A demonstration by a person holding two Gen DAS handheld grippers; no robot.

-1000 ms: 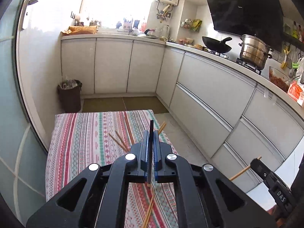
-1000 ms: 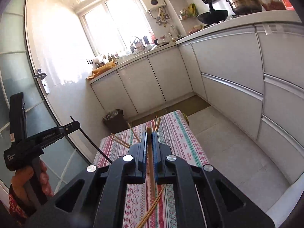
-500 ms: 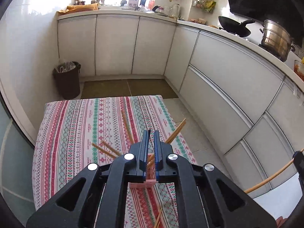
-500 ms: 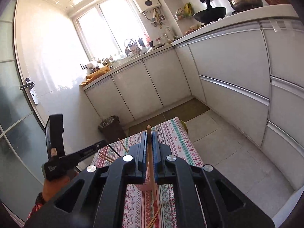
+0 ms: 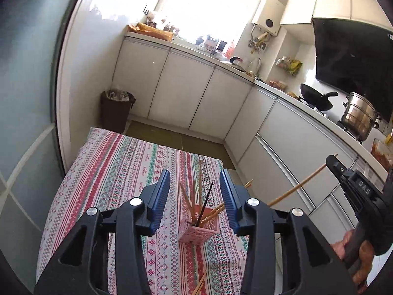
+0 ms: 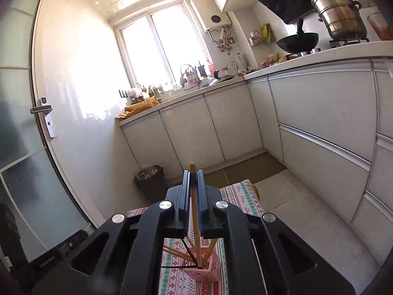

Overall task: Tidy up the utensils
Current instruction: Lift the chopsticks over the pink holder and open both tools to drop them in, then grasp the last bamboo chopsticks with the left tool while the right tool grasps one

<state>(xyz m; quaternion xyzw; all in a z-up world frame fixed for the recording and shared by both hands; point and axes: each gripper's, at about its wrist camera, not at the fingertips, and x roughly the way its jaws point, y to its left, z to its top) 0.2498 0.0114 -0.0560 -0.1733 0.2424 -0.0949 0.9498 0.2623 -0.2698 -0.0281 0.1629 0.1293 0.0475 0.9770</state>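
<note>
The supporting surface is a table (image 5: 103, 172) covered by a striped, patterned cloth in red, green and white, extending ahead of and below the left gripper's jaws and visible in part beneath the right gripper's jaws. A pink lattice basket (image 5: 200, 232) stands directly on the cloth, below the gap between the left jaws and, in the right wrist view, directly under the right jaws. Loose wooden chopsticks (image 5: 201, 282) lie flat on the cloth nearer than the basket, under the left jaws, and another chopstick tip (image 5: 248, 183) shows beyond the right-hand jaw at the table's edge.
</note>
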